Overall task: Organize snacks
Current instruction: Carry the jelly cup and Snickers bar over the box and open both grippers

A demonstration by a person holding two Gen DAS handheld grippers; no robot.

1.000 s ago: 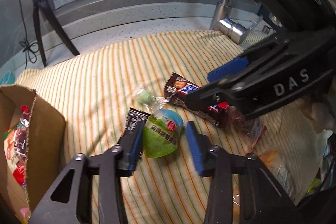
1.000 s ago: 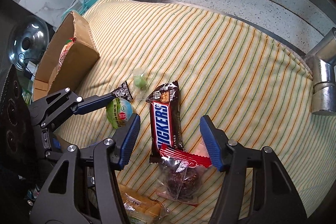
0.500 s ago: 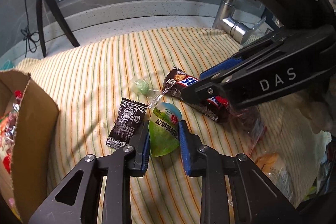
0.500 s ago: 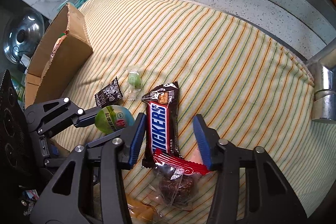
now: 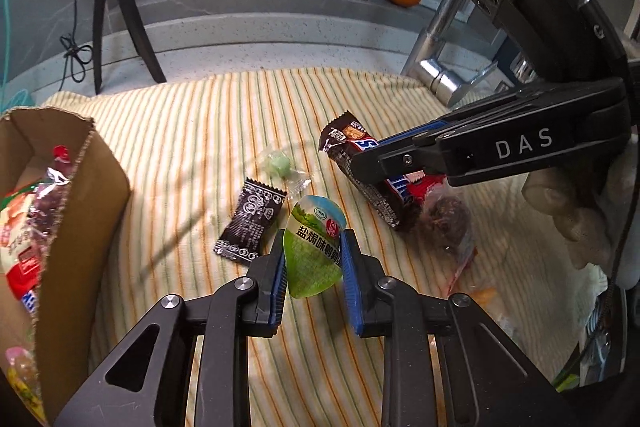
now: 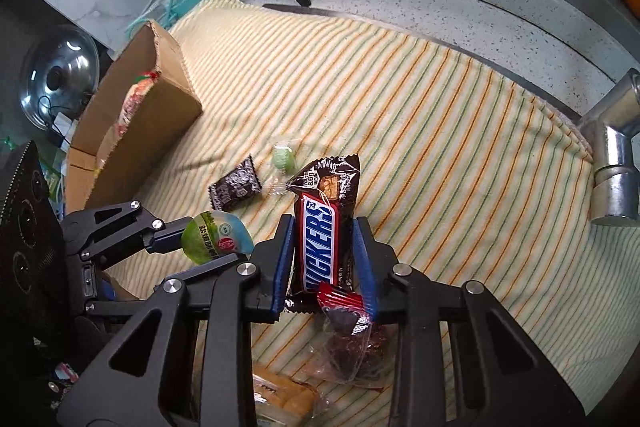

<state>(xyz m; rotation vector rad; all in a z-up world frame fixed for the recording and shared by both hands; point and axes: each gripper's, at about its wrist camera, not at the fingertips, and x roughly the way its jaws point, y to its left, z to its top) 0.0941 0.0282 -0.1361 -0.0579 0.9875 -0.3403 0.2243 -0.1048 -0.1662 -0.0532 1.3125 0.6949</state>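
Striped cloth [image 5: 192, 131] is spread under the snacks; a green jelly cup [image 5: 314, 247] is clamped by the left gripper [image 5: 314, 267], a Snickers bar [image 6: 320, 239] pinched by the right gripper [image 6: 324, 263].

1. The left wrist view looked forward along its fingers [image 5: 280, 271], close above the striped cloth [image 5: 200, 131], toward the counter's back ledge [image 5: 260, 7].
2. The right wrist view looked steeply down on the same cloth [image 6: 440, 107], equally close.
3. Both shared the cardboard box [image 5: 80, 211] [image 6: 152, 107] at the cloth's left edge.
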